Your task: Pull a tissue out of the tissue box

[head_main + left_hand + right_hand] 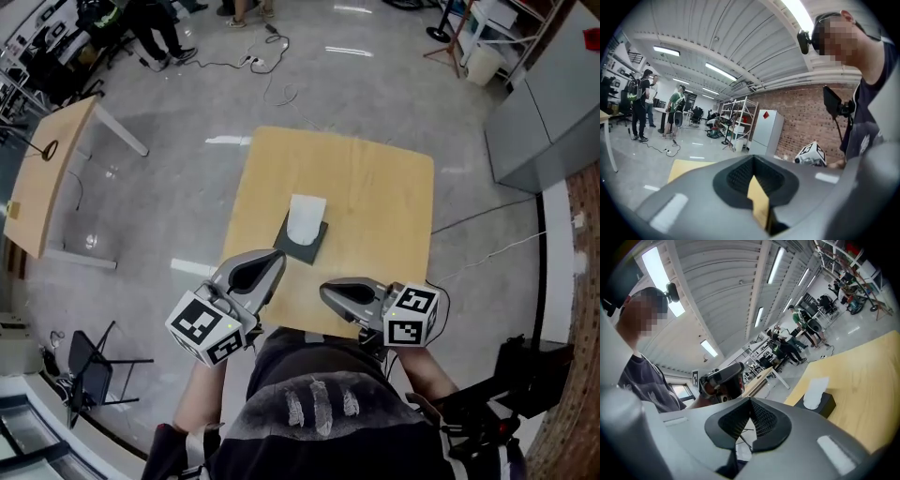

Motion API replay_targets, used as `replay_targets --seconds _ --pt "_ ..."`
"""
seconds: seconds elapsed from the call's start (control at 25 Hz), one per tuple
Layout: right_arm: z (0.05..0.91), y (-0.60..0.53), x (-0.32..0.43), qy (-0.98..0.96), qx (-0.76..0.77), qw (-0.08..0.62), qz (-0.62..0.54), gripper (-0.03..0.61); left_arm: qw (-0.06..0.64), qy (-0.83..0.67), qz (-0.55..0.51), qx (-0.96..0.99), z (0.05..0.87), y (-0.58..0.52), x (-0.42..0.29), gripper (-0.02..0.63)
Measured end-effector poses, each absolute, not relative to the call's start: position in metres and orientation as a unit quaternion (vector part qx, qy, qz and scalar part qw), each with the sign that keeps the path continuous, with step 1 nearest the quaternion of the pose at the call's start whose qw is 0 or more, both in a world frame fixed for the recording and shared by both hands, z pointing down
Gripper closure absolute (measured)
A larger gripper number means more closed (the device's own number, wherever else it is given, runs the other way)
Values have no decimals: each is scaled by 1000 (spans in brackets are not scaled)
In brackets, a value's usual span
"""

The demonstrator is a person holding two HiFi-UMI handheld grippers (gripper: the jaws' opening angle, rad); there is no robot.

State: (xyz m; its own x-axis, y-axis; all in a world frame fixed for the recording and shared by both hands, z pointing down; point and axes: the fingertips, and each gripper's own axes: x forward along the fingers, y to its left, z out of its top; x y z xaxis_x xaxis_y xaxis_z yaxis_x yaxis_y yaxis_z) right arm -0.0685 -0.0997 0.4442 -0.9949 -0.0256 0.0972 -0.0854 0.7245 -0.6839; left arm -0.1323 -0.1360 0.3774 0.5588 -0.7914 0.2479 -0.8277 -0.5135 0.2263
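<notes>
A black tissue box (304,239) lies in the middle of a square wooden table (375,187), with a white tissue (306,217) sticking up from its slot. Both grippers hover over the table's near edge, short of the box and apart from it. My left gripper (277,260) is shut and empty, its tip angled toward the box. Pointing leftward at the other one, my right gripper (328,292) is also shut on nothing. In the right gripper view the tissue (815,391) and the box (824,405) stand off to the right of the closed right gripper (750,403). The left gripper (752,162) in its own view faces the marker cube (811,154).
A second wooden table (47,178) stands at the left, and a folded black chair (89,366) at the lower left. Cables (272,66) trail over the floor behind the table. People (155,28) stand at the far end. A grey cabinet (548,103) is at the right.
</notes>
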Motion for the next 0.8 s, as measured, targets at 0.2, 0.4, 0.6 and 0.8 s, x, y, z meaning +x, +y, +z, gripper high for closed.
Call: replay_targets --seconds 0.2,0.4,0.6,0.8 --pt "451 -110 -91 -922 68 49 378 581 160 -431 54 887 388 -164 -151 612" --pt "455 -110 -124 -925 80 83 363 581 163 -418 45 893 393 -177 -183 612" --pt "457 -119 -145 -925 97 100 354 581 162 -409 48 897 402 -198 -211 612" --pt "469 -123 -145 -917 114 124 363 581 189 -396 66 896 423 -216 -214 612"
